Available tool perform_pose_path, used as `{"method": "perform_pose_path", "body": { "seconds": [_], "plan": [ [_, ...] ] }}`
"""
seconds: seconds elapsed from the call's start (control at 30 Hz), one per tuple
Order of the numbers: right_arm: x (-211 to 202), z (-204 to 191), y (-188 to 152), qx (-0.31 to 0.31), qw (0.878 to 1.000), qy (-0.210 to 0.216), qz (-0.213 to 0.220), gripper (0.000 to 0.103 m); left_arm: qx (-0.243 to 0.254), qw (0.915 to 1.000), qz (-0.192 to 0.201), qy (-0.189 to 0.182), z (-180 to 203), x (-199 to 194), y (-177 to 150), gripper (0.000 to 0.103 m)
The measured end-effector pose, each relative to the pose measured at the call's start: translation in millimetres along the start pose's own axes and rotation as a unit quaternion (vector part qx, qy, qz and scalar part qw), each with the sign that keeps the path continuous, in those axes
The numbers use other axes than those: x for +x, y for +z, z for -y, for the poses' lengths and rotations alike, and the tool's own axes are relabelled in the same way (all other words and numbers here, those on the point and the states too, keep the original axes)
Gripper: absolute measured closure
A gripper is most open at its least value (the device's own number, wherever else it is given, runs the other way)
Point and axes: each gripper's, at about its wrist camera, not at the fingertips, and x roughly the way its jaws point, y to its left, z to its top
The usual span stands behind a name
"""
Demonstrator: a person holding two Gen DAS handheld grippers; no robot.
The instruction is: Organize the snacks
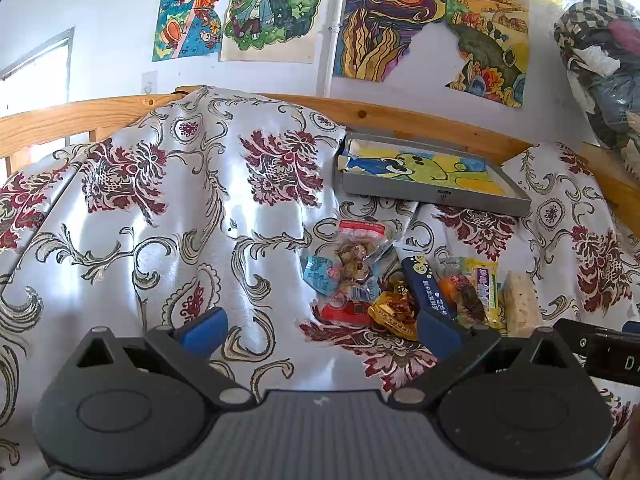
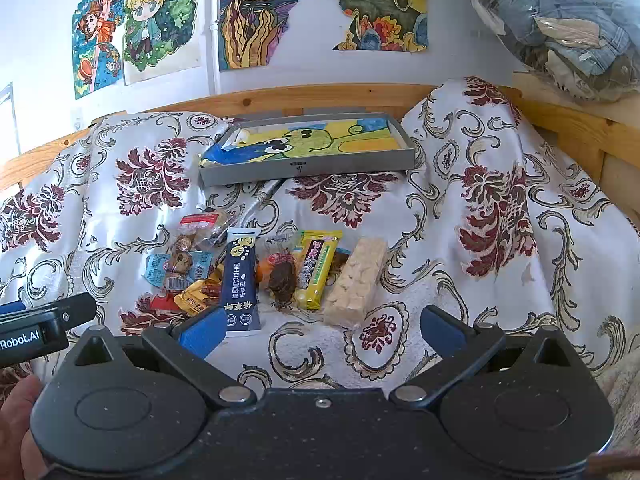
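Right wrist view: the right hand-held gripper (image 2: 322, 330) hangs with its 2 blue-padded jaws spread wide and empty above a bed draped in a silver cloth (image 2: 480, 208) with maroon floral print. A cluster of snacks lies on the cloth from 10 to 12 o'clock of the jaws: a navy packet (image 2: 240, 280) closest, its lower end just beside the left pad; a pale rice-crisp bar (image 2: 358, 282) at 12 o'clock; a yellow packet (image 2: 318, 268) between them; and a gold wrapper (image 2: 198, 298) and clear bag of round sweets (image 2: 186, 254) toward 10 o'clock. A grey shallow box (image 2: 308, 168) lined with a green-and-yellow drawing sits farther off at 12 o'clock, against the wooden bed frame (image 2: 312, 98). Left wrist view: the left hand-held gripper (image 1: 320, 330) is likewise wide open and holds nothing, with the same snack pile at its 1 o'clock and the navy packet (image 1: 428, 292) near its right pad. Drawings (image 1: 260, 8) are taped to the wall behind.
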Motion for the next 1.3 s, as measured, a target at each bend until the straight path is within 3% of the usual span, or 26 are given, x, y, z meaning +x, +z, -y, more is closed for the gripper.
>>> {"method": "perform_pose_path", "body": {
  "seconds": [0.5, 1.3],
  "plan": [
    [0.4, 0.4, 0.1, 0.0, 1.0, 0.0, -0.001, 0.001, 0.005, 1.0, -0.002, 0.004, -1.6, 1.5, -1.9, 0.001],
    [9.2, 6.1, 4.0, 0.014, 0.999, -0.023, -0.038, 0.001, 0.04, 0.9968, -0.033, 0.061, 12.1, 6.9, 9.4, 0.001]
  ]
}}
